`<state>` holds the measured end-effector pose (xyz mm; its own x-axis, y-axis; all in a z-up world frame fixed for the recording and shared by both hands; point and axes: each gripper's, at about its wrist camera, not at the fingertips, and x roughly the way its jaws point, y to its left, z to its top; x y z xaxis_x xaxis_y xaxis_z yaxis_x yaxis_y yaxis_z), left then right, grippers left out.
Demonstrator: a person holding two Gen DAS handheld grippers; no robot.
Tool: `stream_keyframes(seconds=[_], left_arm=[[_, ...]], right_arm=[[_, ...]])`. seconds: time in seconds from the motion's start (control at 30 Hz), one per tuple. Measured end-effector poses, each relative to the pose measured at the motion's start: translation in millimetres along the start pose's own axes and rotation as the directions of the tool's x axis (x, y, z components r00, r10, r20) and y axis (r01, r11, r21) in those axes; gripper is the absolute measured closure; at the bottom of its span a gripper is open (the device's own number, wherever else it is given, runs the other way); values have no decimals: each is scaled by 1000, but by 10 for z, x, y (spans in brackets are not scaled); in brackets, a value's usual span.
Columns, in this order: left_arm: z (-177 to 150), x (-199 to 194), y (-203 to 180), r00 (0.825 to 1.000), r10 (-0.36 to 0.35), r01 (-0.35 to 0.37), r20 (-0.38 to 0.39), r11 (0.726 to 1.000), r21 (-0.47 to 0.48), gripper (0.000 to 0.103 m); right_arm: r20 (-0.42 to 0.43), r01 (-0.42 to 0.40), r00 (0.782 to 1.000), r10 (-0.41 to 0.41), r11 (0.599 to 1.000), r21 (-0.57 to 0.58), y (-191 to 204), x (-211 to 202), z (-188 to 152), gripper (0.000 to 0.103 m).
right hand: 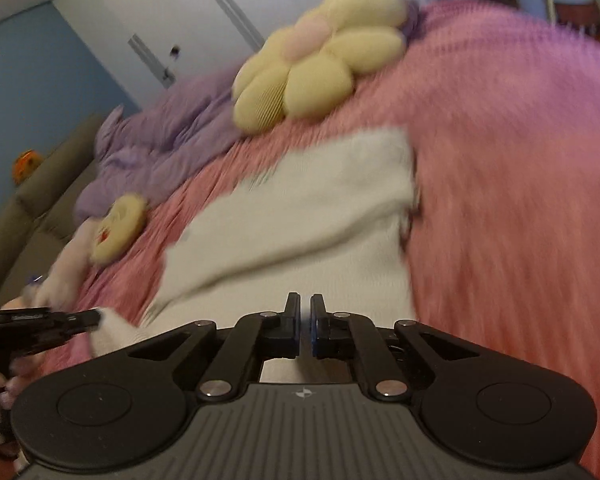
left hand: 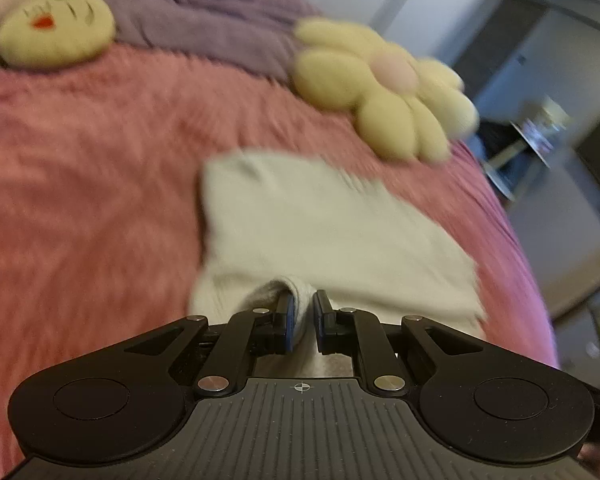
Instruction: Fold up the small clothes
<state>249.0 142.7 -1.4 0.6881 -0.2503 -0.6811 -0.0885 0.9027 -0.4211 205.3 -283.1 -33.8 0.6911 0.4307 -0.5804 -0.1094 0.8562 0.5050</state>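
Pinching white garment (left hand: 324, 232) edge: left gripper (left hand: 302, 312), right gripper (right hand: 305, 320), jaws clamped; pink blanket (left hand: 80, 180) beneath.

A long-piled, shaggy pink fur throw (left hand: 80, 184) covers the bed, its surface matt and rough. On it lies a cream knit garment (left hand: 320, 232), soft and dull. Beyond the garment, a pale yellow flower cushion (left hand: 380, 88) shows ribbed plush, and a round face cushion (left hand: 56, 28) the same velvety cloth. Behind them bunches crinkled lilac fabric (left hand: 204, 8). Each hand-held gripper (left hand: 302, 312) (right hand: 305, 316) is matt black plastic, ridged on its body, with bright metal rivets.
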Motion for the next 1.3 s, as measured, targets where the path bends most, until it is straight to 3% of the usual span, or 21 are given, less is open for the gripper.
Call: stream_keyframes(seconds=[0.1,0.17,0.27,0.33,0.43,0.57,0.67,0.93,1.03,1.1,1.13,1.17,1.23,1.3], left_arm=[[53,133,10,995,89,-90,32,996,19,90],[6,186,43,996,85,-85,-1,996,24,80],[-188,165,126,997,64,-62,-39,997,55,60],[-336,108,223,996,62,-58,-66,996,61,56],[-541,96,344,992,40,-35,-122,999,41,49],[-668,162,497,985,7,-15,-175,999,-43,49],[-642,201,564,986,-29,9,-166,993,-122,49],[-555,186,574,990,-25,8,-135,993,-121,50],[-568,223,566,989,-17,0,-147,994,-111,55],[-571,246,550,988,-7,-8,-152,995,-100,65],[-566,255,542,988,-3,-12,-156,995,-95,74],[-560,259,532,987,-4,-11,-158,996,-90,89],[-537,250,513,987,-17,3,-159,996,-87,96],[-484,185,474,988,-50,38,-144,996,-82,97]], right_arm=[[70,88,994,-86,996,-16,52,105,176,98],[55,103,993,-101,994,-23,79,136,198,97],[-6,49,999,-49,998,-45,94,67,56,81],[-12,47,999,-48,996,-78,88,-77,-114,62],[-40,10,999,-12,999,-43,6,-289,-405,53],[-125,-51,991,48,999,-16,-11,-332,-737,48],[-165,-51,985,48,999,-15,33,-265,-823,46],[-184,-109,979,91,990,-91,215,-309,-831,36],[-201,-90,977,70,992,-90,208,-229,-872,36],[-209,-86,976,61,989,-116,257,-144,-925,39],[-209,-77,977,45,986,-148,293,-106,-946,48],[-208,-61,978,22,981,-186,332,-65,-965,57],[-226,-44,974,-10,972,-230,383,29,-974,87],[-235,-45,972,-16,967,-249,430,71,-933,93]])
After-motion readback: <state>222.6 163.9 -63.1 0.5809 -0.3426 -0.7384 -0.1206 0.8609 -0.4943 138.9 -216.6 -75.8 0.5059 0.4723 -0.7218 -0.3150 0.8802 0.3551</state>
